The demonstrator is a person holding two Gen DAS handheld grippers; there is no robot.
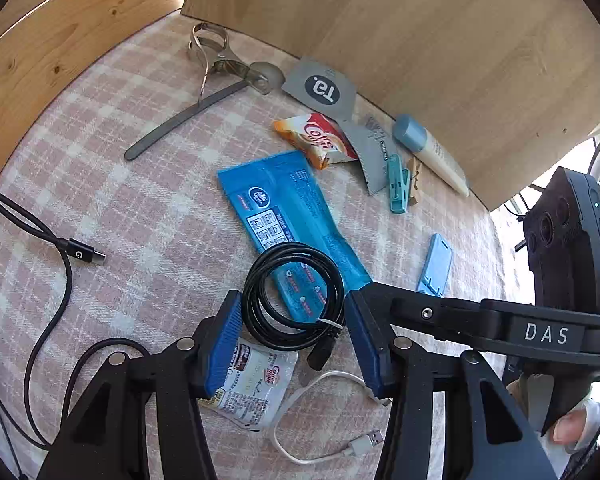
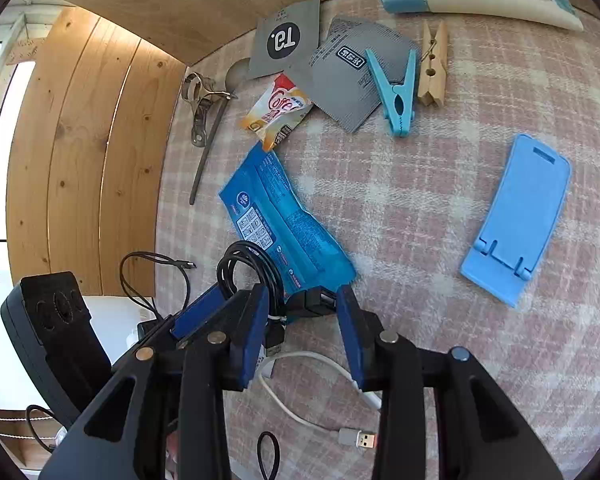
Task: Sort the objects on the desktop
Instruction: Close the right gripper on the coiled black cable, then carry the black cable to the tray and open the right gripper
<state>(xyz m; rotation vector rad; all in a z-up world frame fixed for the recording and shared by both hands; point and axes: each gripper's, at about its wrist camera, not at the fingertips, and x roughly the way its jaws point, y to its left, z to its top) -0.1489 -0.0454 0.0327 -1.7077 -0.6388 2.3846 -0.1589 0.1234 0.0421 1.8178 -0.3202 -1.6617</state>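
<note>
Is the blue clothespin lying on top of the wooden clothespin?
No. In the right wrist view the blue clothespin lies beside the wooden clothespin, partly on a grey sachet, not on top of it.

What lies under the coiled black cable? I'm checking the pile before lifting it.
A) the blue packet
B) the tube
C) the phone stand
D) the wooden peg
A: the coiled black cable rests partly on the lower end of the blue packet, between the open fingers of the left gripper.
</note>
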